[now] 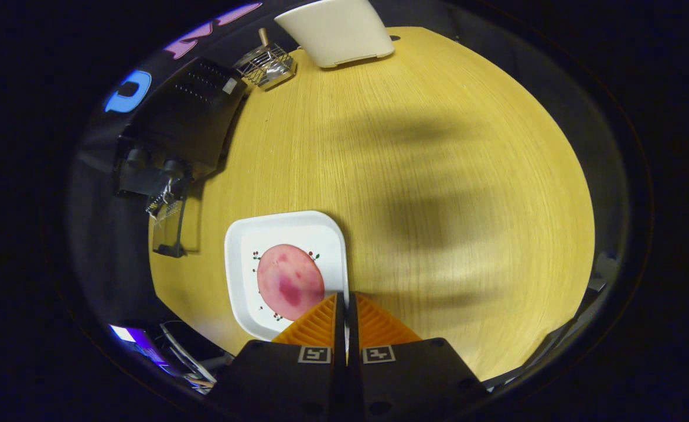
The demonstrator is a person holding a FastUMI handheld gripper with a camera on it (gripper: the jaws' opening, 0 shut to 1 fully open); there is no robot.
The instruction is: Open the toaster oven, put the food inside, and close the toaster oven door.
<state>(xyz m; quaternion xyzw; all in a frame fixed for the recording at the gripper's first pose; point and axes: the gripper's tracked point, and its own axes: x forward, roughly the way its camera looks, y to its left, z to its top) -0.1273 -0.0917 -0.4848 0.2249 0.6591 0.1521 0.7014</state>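
Gripper (345, 300) fingers together over plate (245, 246) rim, holding nothing. Toaster oven (183, 117) far left on surface (438, 176), food (289, 281) near. Best opened first, hooking the door squarely.

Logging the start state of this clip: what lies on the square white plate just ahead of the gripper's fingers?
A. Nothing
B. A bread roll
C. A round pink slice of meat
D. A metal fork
C: a round pink slice of meat lies on the square white plate, just ahead of the closed gripper.
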